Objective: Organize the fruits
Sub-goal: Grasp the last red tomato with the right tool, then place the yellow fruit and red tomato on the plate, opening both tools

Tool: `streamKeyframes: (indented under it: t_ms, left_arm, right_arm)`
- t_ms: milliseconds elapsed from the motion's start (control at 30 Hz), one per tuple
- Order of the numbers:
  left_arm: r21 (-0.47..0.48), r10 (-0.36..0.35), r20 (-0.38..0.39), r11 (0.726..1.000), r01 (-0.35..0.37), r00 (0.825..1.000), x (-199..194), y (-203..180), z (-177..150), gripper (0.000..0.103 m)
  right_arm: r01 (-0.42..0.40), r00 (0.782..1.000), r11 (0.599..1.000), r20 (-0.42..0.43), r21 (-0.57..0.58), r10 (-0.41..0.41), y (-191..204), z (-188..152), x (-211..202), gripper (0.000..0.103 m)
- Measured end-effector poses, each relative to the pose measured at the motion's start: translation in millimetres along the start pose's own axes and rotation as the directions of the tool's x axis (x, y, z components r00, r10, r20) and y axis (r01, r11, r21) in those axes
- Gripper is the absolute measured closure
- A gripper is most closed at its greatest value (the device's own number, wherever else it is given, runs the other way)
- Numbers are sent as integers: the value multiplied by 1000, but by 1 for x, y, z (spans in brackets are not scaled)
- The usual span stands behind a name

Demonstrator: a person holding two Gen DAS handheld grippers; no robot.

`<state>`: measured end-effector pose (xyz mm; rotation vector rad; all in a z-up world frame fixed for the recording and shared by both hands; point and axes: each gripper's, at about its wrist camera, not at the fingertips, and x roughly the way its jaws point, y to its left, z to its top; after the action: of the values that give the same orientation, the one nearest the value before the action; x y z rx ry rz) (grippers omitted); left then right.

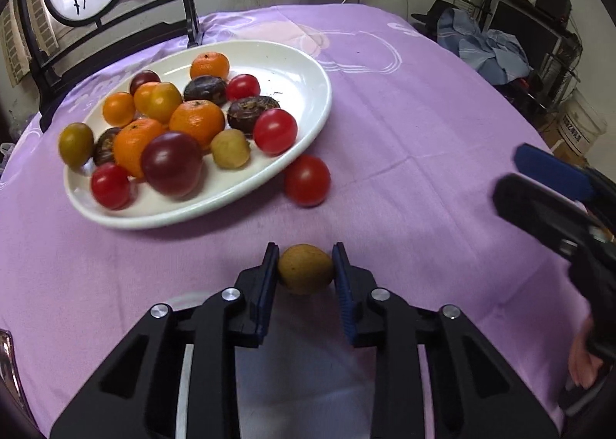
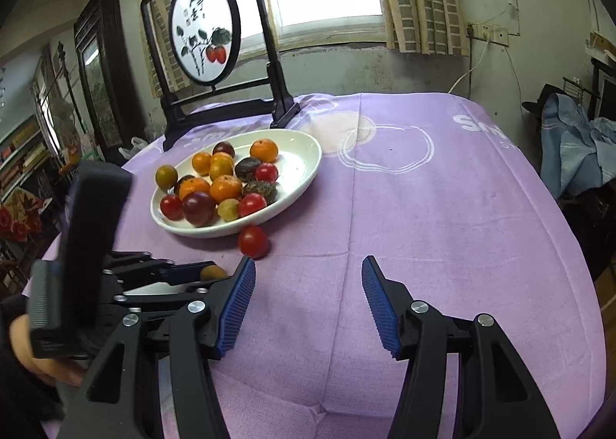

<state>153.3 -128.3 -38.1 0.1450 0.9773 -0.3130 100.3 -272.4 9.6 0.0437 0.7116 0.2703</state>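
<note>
Your left tongs (image 1: 305, 266) are clamped on a small tan fruit (image 1: 305, 268) — low in the centre of the left wrist view, both blue pads pressed to its sides above the purple tabletop (image 1: 423, 123). In the right wrist view the same fruit (image 2: 213, 272) peeks out at lower left. Your right tongs (image 2: 308, 300) stand wide apart with nothing between them, over bare cloth at the bottom of that view. The white plate (image 1: 300, 69) sits in the upper left of the left view, heaped with oranges, red tomatoes and dark fruits. One red tomato (image 1: 307, 180) lies on the cloth just beside the plate's near rim — off the plate. Behind the plate, at the frame's top left, stands a black-framed screen (image 2: 204, 29) painted with red fruit.
</note>
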Motion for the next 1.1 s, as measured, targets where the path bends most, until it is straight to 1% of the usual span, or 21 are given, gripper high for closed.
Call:
streamKeyframes:
  t_ms: [67,133,200,300,367,433,600,700,733,767,833,867,933,1033,1100]
  left_arm:
    - [9,4,21,1000,-4,1000,-15,5,-8,75]
    - [6,30,41,1000,-30,999,-28,14,-18,75]
    - [-13,34,31,999,-33,999,-34,26,-29,75]
    - [-47,33,23,998,-32,999,-37,45,-40,75]
    - [-71,44,32,997,-41,999,-38,55,-43,75]
    - [-96,37,40,995,-34,999,-38,63,-43,75]
    - [-107,23,59,994,-17,998,-42,71,-42,75]
    - [-119,20,59,993,-12,998,-42,74,-41,75]
    - [-122,19,59,992,-11,998,-43,75,-41,75]
    - [-125,18,60,992,-11,998,-43,76,-41,75]
    - [-130,18,62,992,-10,998,-43,77,-41,75]
    - [-130,18,63,991,-10,998,-43,77,-41,75]
    - [-131,19,64,991,-10,998,-44,78,-41,75]
    - [-132,26,65,991,-17,998,-44,78,-41,75]
    - [-131,35,69,991,-26,997,-45,78,-41,75]
  right_arm:
    - [2,1000,1000,-27,-20,-3,6,-4,9,45]
    - [13,998,999,-63,-40,-15,13,-7,18,45]
    - [2,995,998,-100,-55,-8,22,-7,26,45]
    - [10,992,993,-120,-115,-24,38,-8,33,45]
    - [24,990,989,-137,-147,-44,49,-6,42,45]
    - [23,987,986,-156,-163,-48,58,-2,54,45]
    - [24,980,983,-188,-184,-59,72,11,81,46]
    - [51,976,980,-198,-191,-89,78,18,99,49]
    - [53,974,982,-206,-182,-90,77,20,104,52]
    - [56,971,984,-219,-170,-93,75,21,110,59]
    - [71,967,987,-232,-143,-103,69,22,118,70]
    - [66,971,990,-222,-128,-93,67,22,118,73]
    - [57,972,994,-220,-97,-78,63,22,117,73]
    - [71,974,995,-210,-75,-85,60,19,109,74]
    - [56,979,996,-193,-71,-69,60,18,95,74]
